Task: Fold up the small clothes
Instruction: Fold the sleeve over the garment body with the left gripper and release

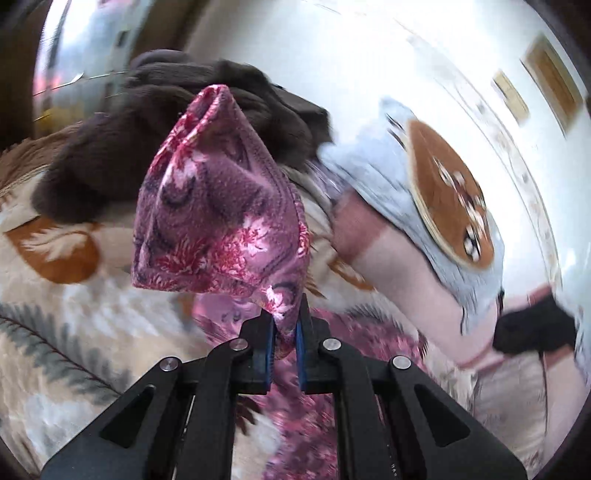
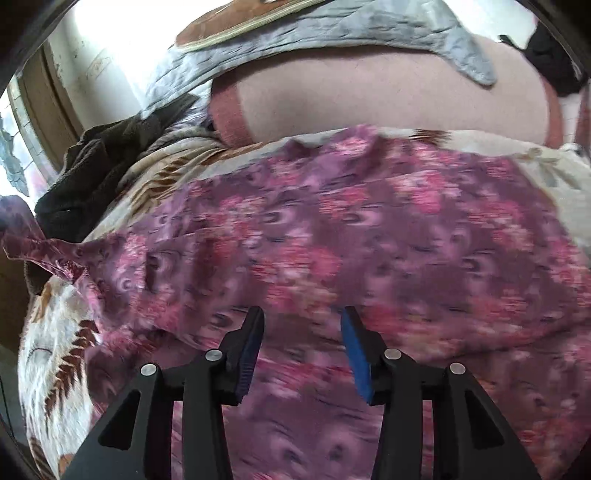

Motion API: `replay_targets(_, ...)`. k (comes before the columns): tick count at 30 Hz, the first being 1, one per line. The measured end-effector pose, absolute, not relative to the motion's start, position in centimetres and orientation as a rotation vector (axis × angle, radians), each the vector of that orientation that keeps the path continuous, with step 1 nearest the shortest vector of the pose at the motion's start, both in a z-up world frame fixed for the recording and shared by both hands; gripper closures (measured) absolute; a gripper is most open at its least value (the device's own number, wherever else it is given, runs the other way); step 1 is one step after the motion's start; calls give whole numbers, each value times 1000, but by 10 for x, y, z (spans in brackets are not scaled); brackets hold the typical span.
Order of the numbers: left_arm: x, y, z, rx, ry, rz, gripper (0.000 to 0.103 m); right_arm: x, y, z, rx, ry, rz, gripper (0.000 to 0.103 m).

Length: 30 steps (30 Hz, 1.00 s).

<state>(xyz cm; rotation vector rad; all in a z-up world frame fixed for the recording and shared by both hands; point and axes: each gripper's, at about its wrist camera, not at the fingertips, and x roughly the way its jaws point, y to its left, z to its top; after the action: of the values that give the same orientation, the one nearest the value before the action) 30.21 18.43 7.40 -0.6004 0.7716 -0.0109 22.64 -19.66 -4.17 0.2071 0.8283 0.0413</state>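
Note:
A pink and purple floral garment hangs lifted in the left wrist view. My left gripper is shut on its edge, and the cloth bunches up above the blue pads. In the right wrist view the same garment lies spread over the bed. My right gripper is open just above it, with nothing between its fingers. A lifted corner of the garment shows at the far left of that view.
A leaf-patterned bedspread covers the bed. A dark brown fleece cloth lies behind the garment. A pink pillow and a grey-blue cloth lie at the back. A black item lies at the right.

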Motion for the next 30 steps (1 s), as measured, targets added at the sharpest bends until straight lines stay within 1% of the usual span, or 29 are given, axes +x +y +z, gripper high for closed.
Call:
replay_targets(3,306,150,71,-569,807,-63,96,210,-229,-37,157,810,-59,58)
replay_targets(5,309,122,69,-540,829,-99,96,198,-252,-36,146,783,-121,56)
replay_targets(7,313,96,67,-510,848,-129,96,186,-275,-44,144,765,-199,45)
replay_targets(9,317,68,63,-459,871,-150,96,181,-302,-63,248,818,-256,39)
replay_targets(11,319,40,58,-417,899,-176,96,176,-318,-66,354,793,-222,38)
replay_targets(14,321,1,48,-361,935,-210,96,177,-312,-65,322,793,-224,36)
replay_targets(16,323,-25,40,-339,963,-236,96,183,-305,-66,278,815,-227,27)
replay_targets(19,327,-63,19,-307,1034,-273,96,190,-293,-67,206,844,-231,17)
replay_targets(20,328,-74,11,-296,1062,-288,96,191,-293,-68,199,846,-233,17)
replay_targets(25,329,-113,-32,-228,1199,-300,88,186,-299,-69,238,832,-211,16)
replay_targets(28,320,-104,-36,-276,1242,-340,84,187,-298,-69,240,835,-207,14)
replay_targets(30,310,-80,-26,-351,1228,-390,78,188,-300,-67,247,843,-203,14)
